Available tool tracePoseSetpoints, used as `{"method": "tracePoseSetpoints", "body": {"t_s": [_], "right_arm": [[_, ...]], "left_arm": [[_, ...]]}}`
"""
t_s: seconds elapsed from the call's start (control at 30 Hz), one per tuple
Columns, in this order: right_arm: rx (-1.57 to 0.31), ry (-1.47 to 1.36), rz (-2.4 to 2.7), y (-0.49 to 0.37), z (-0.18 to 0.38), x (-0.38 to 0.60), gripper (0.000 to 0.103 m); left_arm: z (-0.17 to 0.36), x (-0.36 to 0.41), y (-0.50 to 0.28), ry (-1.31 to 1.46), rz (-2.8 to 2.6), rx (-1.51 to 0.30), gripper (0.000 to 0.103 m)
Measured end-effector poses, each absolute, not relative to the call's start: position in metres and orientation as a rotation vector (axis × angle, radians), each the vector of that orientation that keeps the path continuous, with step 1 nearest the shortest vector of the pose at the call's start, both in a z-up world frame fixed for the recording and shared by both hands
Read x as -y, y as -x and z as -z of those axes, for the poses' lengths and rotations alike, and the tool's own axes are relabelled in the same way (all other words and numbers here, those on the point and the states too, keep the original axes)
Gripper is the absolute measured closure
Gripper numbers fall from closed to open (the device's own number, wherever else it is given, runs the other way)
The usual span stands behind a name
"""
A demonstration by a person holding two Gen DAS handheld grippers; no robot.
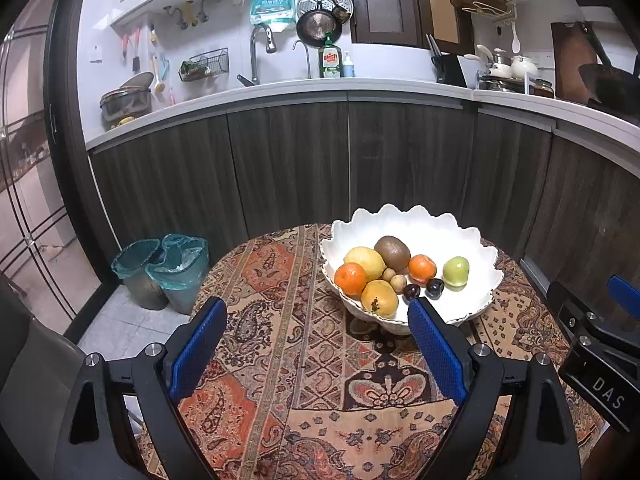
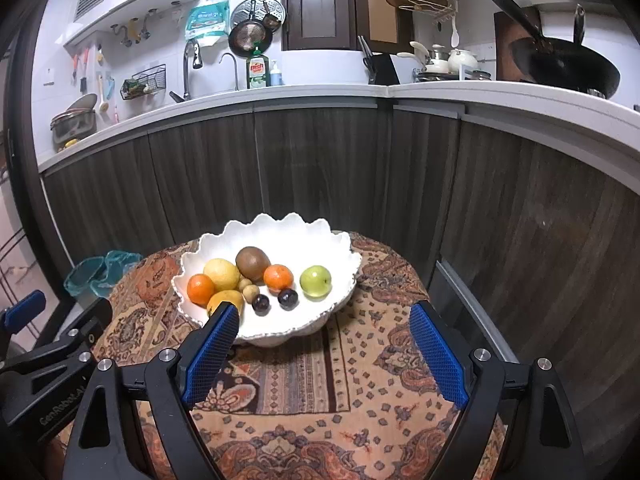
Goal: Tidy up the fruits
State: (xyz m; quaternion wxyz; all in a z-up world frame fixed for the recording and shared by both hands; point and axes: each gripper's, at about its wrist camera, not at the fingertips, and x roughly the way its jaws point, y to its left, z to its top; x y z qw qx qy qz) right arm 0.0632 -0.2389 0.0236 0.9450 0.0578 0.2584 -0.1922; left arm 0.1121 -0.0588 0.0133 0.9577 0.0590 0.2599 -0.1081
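A white scalloped bowl (image 1: 472, 236) (image 2: 328, 236) stands on the round patterned table (image 1: 280, 320) (image 2: 360, 360). It holds a kiwi (image 1: 392, 252) (image 2: 252, 262), a lemon (image 1: 365, 262) (image 2: 221, 274), two oranges (image 1: 350, 278) (image 1: 422, 268), a green apple (image 1: 456, 271) (image 2: 315, 282), a yellow mango (image 1: 379, 298), two dark plums (image 1: 434, 288) (image 2: 288, 298) and small brown fruits (image 1: 398, 282). My left gripper (image 1: 318, 320) is open and empty, just in front of the bowl. My right gripper (image 2: 324, 326) is open and empty at the bowl's near rim.
Dark wood cabinets (image 1: 300, 160) under a white counter (image 1: 280, 88) close the far side and right. Two bins with teal liners (image 1: 164, 268) stand on the floor to the left of the table. A black wok (image 2: 568, 68) sits on the counter at right.
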Motion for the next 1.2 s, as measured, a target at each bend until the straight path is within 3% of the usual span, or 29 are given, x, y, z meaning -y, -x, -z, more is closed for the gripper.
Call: {"method": "tracePoseSetpoints", "body": {"t_s": [1.2], "right_arm": [[-0.498, -0.095, 0.397, -0.043, -0.021, 0.230, 0.015]], "left_arm": [[-0.010, 0.049, -0.095, -0.118, 0.214, -0.516, 0.010]]}}
